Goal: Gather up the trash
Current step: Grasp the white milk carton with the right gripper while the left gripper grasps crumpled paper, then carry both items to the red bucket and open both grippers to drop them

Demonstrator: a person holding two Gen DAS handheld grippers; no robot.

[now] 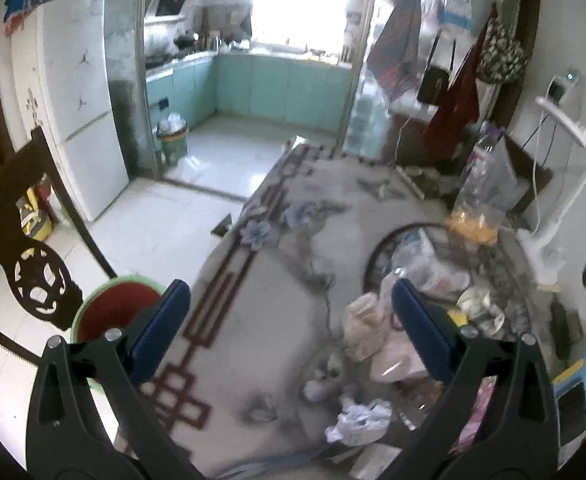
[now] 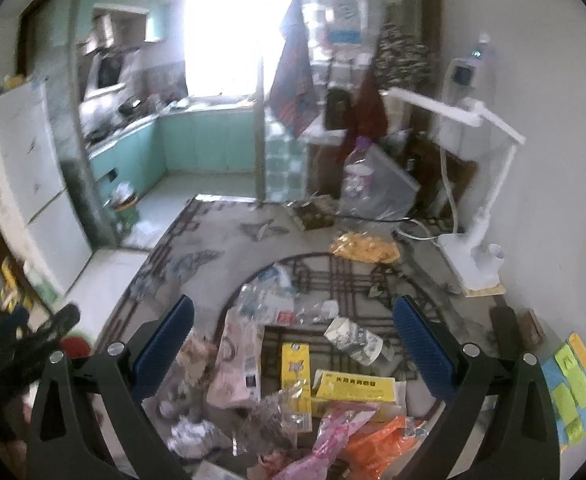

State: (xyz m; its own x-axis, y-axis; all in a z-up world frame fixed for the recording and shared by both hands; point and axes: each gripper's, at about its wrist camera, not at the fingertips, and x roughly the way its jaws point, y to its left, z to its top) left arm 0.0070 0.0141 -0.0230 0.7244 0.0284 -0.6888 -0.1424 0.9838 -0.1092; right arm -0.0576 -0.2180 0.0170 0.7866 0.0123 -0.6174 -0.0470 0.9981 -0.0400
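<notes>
A heap of trash lies on a patterned tablecloth (image 1: 277, 320): a pink packet (image 2: 237, 364), a yellow box (image 2: 353, 390), a narrow yellow carton (image 2: 295, 368), a crumpled silver wrapper (image 2: 355, 340), an orange bag (image 2: 377, 446) and white tissue (image 1: 359, 420). My left gripper (image 1: 289, 328) hovers open above the cloth, left of the heap. The right gripper (image 2: 293, 340) stands open over the heap with nothing between its fingers. A green bin with a red liner (image 1: 113, 312) sits on the floor beside the table, under the left gripper's left finger.
A white desk lamp (image 2: 473, 152) stands at the table's right by the wall. Plastic bags (image 2: 377, 188) and a yellow snack bag (image 2: 363, 248) lie farther back. A dark carved chair (image 1: 21, 248) is at the left, with a fridge (image 1: 81, 96) and kitchen beyond.
</notes>
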